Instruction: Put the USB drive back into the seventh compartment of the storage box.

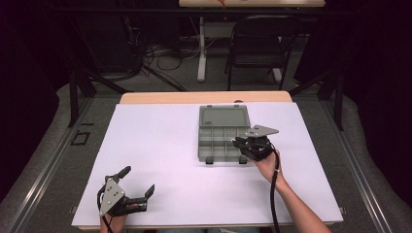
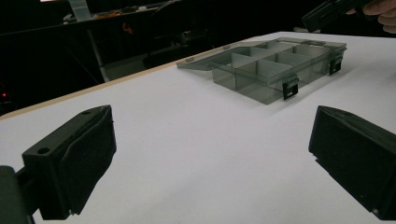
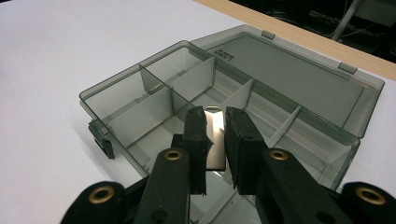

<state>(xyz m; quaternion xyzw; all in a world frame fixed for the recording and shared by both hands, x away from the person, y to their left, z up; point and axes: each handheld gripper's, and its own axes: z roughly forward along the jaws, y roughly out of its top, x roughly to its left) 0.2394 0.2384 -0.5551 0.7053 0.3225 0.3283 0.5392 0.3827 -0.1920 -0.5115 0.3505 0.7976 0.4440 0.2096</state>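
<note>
A: Nearest the person, what's the left hand-held gripper point(image 1: 138, 182) doing?

B: It hovers low over the white worktop point(image 1: 160, 145) near the front edge, jaws spread wide, nothing between them. The box lies well apart from it, ahead and to its right.

A: And the right hand-held gripper point(image 3: 215, 140)?

B: It's over the near right corner of the grey compartment box point(image 1: 221, 141), jaws narrowed onto a thin shiny divider plate point(image 3: 215, 135) standing upright. The plate's long axis seems to run front to back, in line with the jaws.

A: So the right one is nearer?

B: By far. The box sits mid-worktop, lid point(image 1: 224, 116) folded open flat behind it, compartments looking empty; my guess is the plate goes down into a slot.
</note>
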